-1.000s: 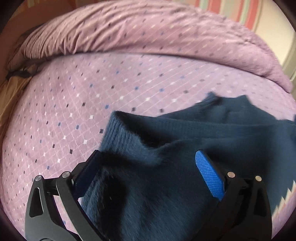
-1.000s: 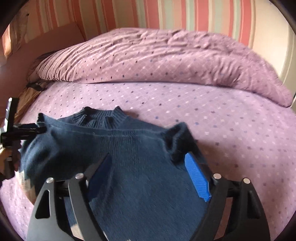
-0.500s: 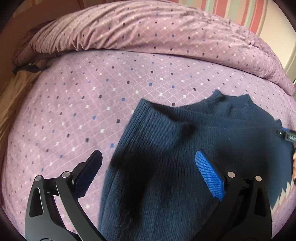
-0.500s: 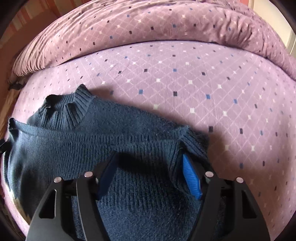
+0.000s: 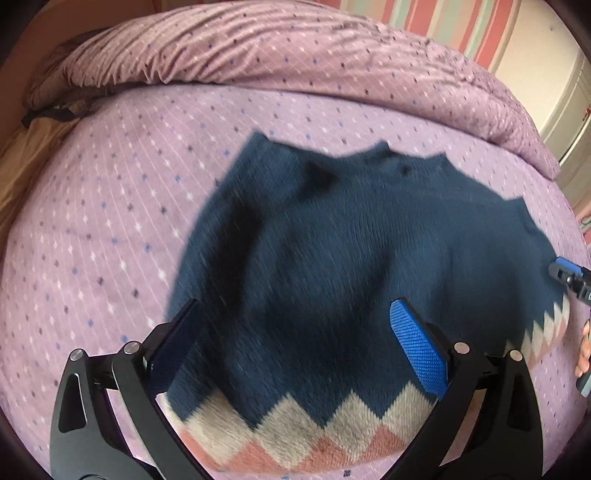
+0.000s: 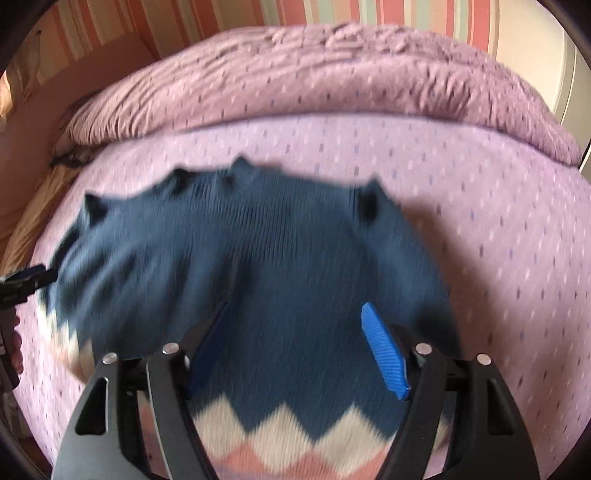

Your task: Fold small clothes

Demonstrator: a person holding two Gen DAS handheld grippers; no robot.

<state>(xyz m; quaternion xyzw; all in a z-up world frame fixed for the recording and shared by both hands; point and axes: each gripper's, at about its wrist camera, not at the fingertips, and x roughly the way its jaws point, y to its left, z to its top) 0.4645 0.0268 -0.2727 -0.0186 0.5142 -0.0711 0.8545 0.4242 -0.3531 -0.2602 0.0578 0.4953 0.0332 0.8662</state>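
A navy knitted sweater [image 5: 332, 240] is spread flat on the bed [image 5: 110, 221], collar toward the rolled duvet [image 5: 295, 62] and its zigzag hem of cream and pink nearest both cameras. Both views are blurred.

At the far left, a tan strip [image 5: 14, 177] is seen along the bed's edge. Between that edge and the sweater's left side a broad band of bare purple sheet is left open. The left tongs [image 5: 295, 343] are held wide above the lower left part of the garment; the left pad is seen at the sweater's side edge, the right pad over the navy body, and no fabric is pinched between them. In the right wrist view, a tip of these tongs shows at the picture's left margin, beside the sweater's left edge.

Further right, the right tongs [image 6: 299, 347] are set apart over the lower right part of the sweater, just above the zigzag band. Their jaws have just been opening a little, with knit lying beneath and between them but not pressed by the blue pads. To the right of the sweater's side edge another wide stretch of clear sheet runs to the bed's far side. Behind, a bare strip separates collar from duvet, with striped wallpaper [image 6: 221, 22] beyond.
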